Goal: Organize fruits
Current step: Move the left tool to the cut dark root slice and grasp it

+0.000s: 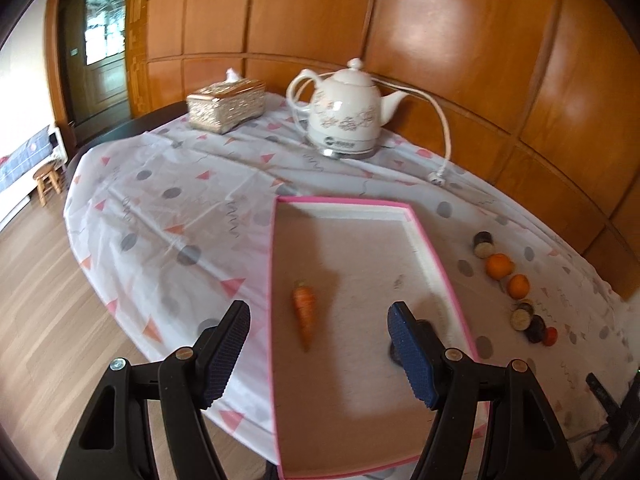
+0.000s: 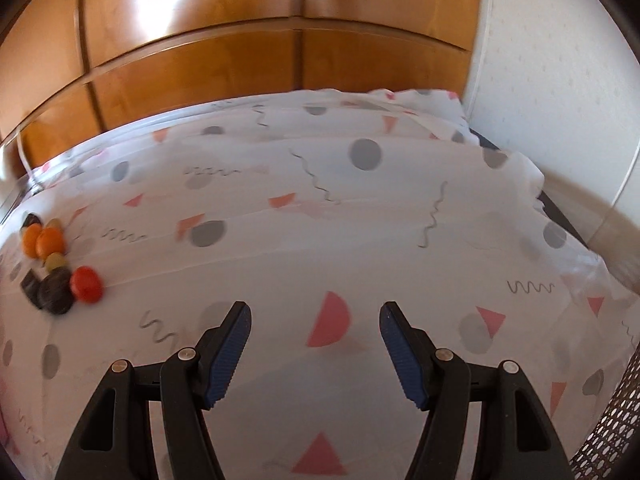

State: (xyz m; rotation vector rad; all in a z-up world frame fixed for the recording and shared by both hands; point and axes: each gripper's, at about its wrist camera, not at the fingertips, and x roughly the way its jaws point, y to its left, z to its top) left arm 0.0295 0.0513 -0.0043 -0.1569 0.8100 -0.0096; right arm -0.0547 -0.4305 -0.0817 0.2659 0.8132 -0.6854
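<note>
**Carrot in the tray, fruit row not yet collected**

Left tool [image 1: 319,338] hangs over the near end of the pink-rimmed tray [image 1: 448,284], jaws spread wide, nothing between them. The carrot [image 1: 305,314] lies on the tray floor just ahead of the tips, leaf end away from me, point toward me. A dark round thing sits behind my right-hand pad; too hidden to name.

Right tool [image 2: 315,340] is also wide and empty, poised over bare patterned cloth [image 2: 320,208] on the worktop, aimed toward the wall. The fruits are well off to its left: two oranges [image 2: 44,242], a red piece [image 2: 86,284], a dark round one [image 2: 56,296] and some smaller ones, bunched close together. From the left view the same lot runs as a line on the cloth just outside the tray's right rim, first orange [image 1: 499,266] near the far end.

My judgement: next job is a pick from that row into the tray.
- Swing the right tool left and down first; it points at nothing useful now.
- Take the end piece, the red one, so the jaws don't knock its neighbours rolling.
- Straddle it across its widest part, close gently; round fruit squirts out of ribbed pads if pinched off-centre.
- Keep the left tool clear of the tray's right rim during the drop.

Kettle [image 1: 344,110] and tissue box [image 1: 226,106] stand at the far edge, out of the way.
</note>
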